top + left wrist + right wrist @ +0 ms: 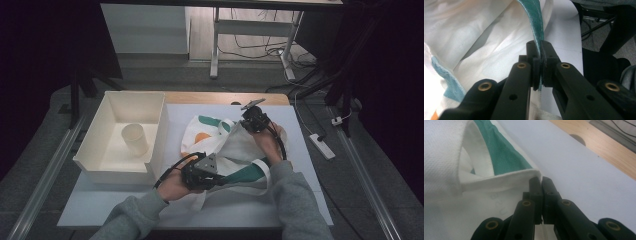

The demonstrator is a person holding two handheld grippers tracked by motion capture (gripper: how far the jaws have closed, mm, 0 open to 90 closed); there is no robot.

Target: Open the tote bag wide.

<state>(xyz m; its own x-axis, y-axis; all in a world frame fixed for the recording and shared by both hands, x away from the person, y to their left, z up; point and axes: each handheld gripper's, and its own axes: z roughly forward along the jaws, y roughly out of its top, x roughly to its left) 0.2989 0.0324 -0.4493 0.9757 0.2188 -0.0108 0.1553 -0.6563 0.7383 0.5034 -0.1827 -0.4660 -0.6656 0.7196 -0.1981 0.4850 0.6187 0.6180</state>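
Observation:
A white cloth bag point(239, 150) with green and orange patches lies rumpled on the white board point(300, 165). My left gripper point(220, 178) sits at the bag's near side, shut on its green-trimmed edge; in the left gripper view the green cloth edge point(536, 22) runs down between the closed jaws of this gripper point(540, 51). At the bag's far side my right gripper point(248, 120) is shut on the white hem. The right gripper view shows the folded hem of the bag point(499, 178) caught at that gripper's tips point(541, 182), beside a green panel.
A white open box point(95, 150) stands at the left of the board with a paper cup point(135, 139) inside it. A wooden table edge point(220, 97) with a round hole runs along the back. On the floor to the right lies a power strip point(321, 146).

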